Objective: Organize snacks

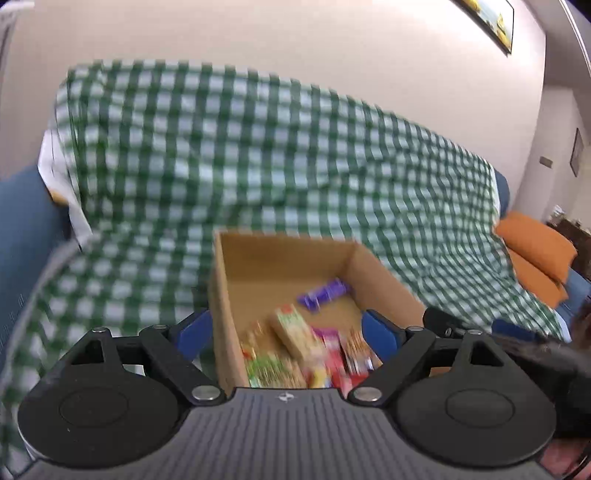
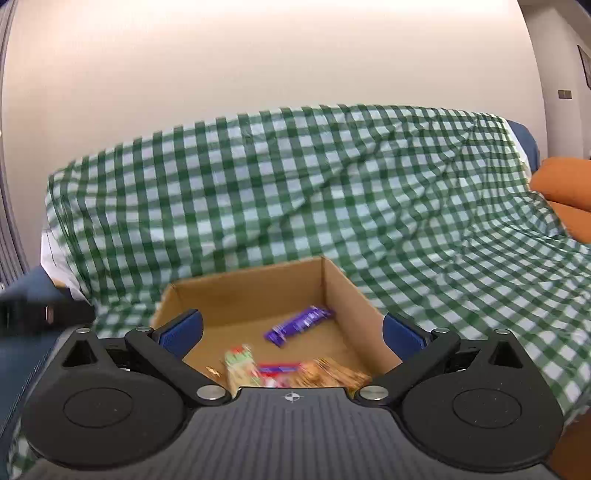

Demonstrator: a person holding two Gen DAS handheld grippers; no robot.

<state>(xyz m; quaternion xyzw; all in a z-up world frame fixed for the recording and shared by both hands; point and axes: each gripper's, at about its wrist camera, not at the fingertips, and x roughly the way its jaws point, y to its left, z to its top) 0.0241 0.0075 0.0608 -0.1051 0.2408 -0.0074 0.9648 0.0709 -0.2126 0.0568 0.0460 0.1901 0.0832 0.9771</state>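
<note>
Both tongs, left gripper [image 1: 288, 328] and right gripper [image 2: 291, 332], gaped empty over the cardboard box [image 2: 343, 284]; purple bar [image 2: 299, 325] lay diagonal ahead, nearer the right.

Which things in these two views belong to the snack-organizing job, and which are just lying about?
Part of the job:
- cardboard box
- purple snack bar toward the box's far side
- blurred snack packets at its near side
- left gripper, open and empty
- right gripper, open and empty

Just lying about:
- green checked cloth
- orange cushion
- framed picture
</note>
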